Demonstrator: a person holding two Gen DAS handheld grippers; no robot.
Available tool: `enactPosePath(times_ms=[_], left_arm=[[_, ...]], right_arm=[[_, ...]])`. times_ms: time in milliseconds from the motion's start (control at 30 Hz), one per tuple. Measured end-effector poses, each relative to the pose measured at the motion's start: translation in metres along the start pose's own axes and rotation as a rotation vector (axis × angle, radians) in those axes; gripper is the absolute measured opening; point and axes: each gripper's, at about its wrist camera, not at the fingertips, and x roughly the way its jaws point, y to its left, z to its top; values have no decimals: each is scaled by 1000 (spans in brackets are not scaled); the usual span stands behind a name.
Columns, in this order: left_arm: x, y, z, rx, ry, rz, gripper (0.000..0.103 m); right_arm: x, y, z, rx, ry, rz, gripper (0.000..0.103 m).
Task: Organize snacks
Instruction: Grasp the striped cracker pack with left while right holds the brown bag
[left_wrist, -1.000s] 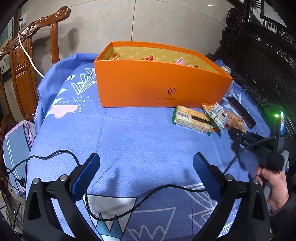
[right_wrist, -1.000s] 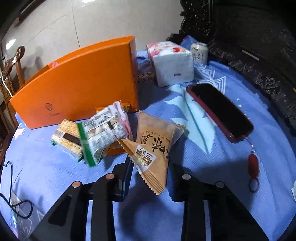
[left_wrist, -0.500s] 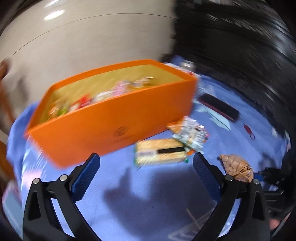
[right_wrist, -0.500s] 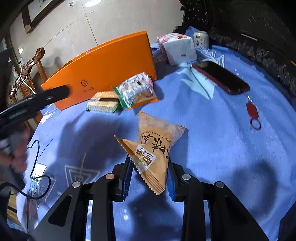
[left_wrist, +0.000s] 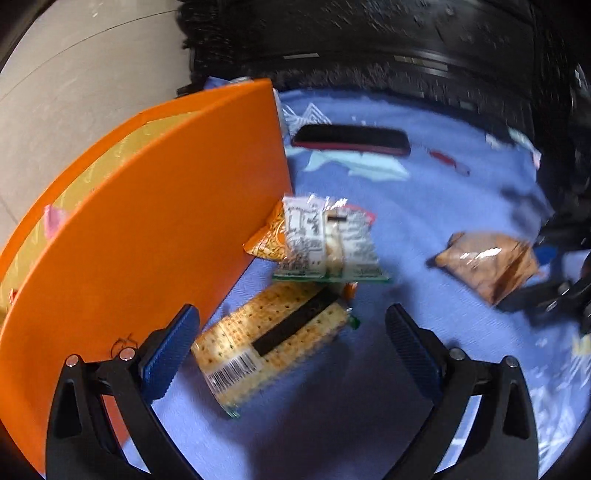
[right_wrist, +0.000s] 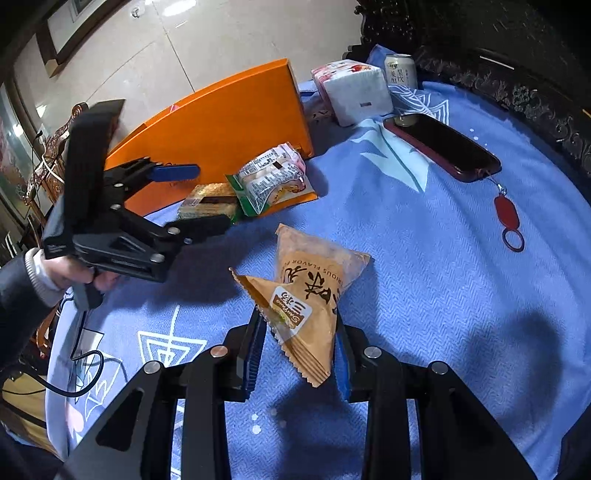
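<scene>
Swinging in since the earlier frame, the left claw (left_wrist: 291, 341) now hangs spread over the cracker pack (left_wrist: 271, 341) beside the orange box (left_wrist: 147, 229) on the worktop (right_wrist: 424, 258). Lower squarely, pinch across its width. Right claw (right_wrist: 301, 354) pinches a tan pastry pack (right_wrist: 306, 295).

Left tongs (left_wrist: 291, 345) gape wide; right tongs (right_wrist: 300, 352) stand clamped (hand (right_wrist: 79, 275) gripping).

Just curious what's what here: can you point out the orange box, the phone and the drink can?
orange box (right_wrist: 229, 122), right wrist view, front wall.
phone (right_wrist: 441, 146), right wrist view, dark screen.
drink can (right_wrist: 400, 70), right wrist view, printed side.
</scene>
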Motion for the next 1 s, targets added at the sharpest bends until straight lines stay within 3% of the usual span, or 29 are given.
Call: enactPosePath(times_ms=[133,300,367,500,600,700,800,867,900,933,1000], left_arm=[[14,-4,-1,79,28,-26,99],[11,0,-7,22,39,-66,99],[4,-4,-12,14,43,-72,93],[-15,-26,-27,30,47,-39,82],[-19,-40,-32,29,42,45,79],[-14,-34,-28,-78,41,59,78],[-10,-25,-27,-193,38,-43,51],[-11,-26,-28,-206,34,-39,46],[-12,-27,-29,-200,35,-33,46],[-12,-28,-29,-203,36,-30,46],[-13,-28,-30,-221,38,-31,46]], right_arm=[[1,1,2,5,0,5,34],[2,1,3,1,1,0,34],[0,1,3,0,-6,1,35],[-2,2,0,-6,-13,2,35],[-1,3,-1,-12,-12,-4,35],[4,4,0,-23,-10,-13,35],[8,6,2,-33,-13,-25,35],[10,8,3,-44,-3,-32,36],[11,8,3,-39,5,-30,47],[12,6,4,-24,10,-26,65],[13,7,7,-8,1,-29,72]])
